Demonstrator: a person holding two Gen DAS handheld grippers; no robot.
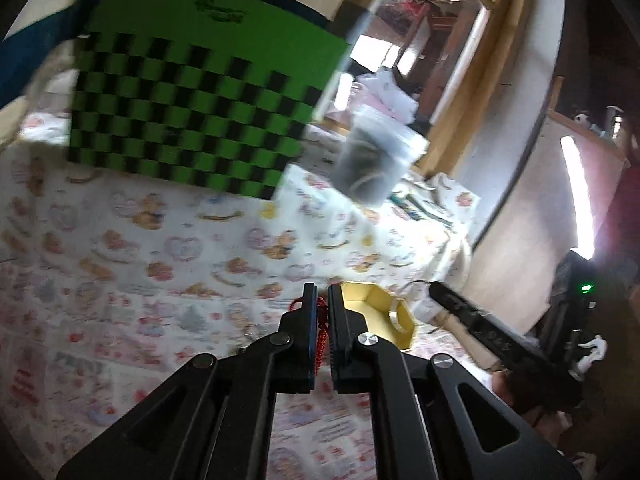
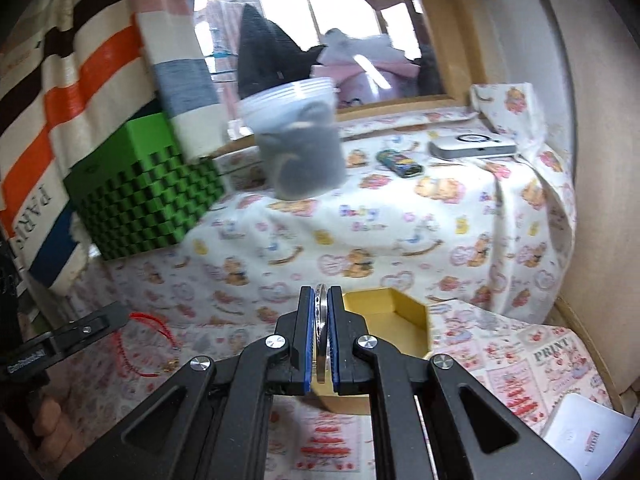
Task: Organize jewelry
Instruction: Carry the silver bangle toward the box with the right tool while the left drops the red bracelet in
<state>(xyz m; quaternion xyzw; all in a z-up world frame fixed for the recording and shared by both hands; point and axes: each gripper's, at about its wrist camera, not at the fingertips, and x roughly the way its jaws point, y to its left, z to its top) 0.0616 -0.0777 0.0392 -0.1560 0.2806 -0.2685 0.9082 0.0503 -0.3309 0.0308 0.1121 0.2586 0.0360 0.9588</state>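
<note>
My left gripper (image 1: 322, 292) is shut on a red beaded cord (image 1: 297, 303) that shows between its fingers. In the right wrist view the cord (image 2: 154, 336) hangs in loops from the left gripper (image 2: 120, 314) above the patterned cloth. My right gripper (image 2: 321, 292) is shut on a silver bangle (image 2: 320, 320) held edge-on between the blue pads. Just behind and right of it sits an open yellow hexagonal box (image 2: 404, 312). The left wrist view shows the same box (image 1: 372, 304) beside my left fingers, with the right gripper (image 1: 436, 290) reaching in from the right.
A clear plastic tub (image 2: 300, 148) with dark contents stands on a raised, cloth-covered ledge (image 2: 400, 232). A green checkered box (image 2: 144, 196) is at the back left. A small patterned case (image 2: 400, 162) and a white flat device (image 2: 472, 146) lie on the ledge. A mirror stands behind.
</note>
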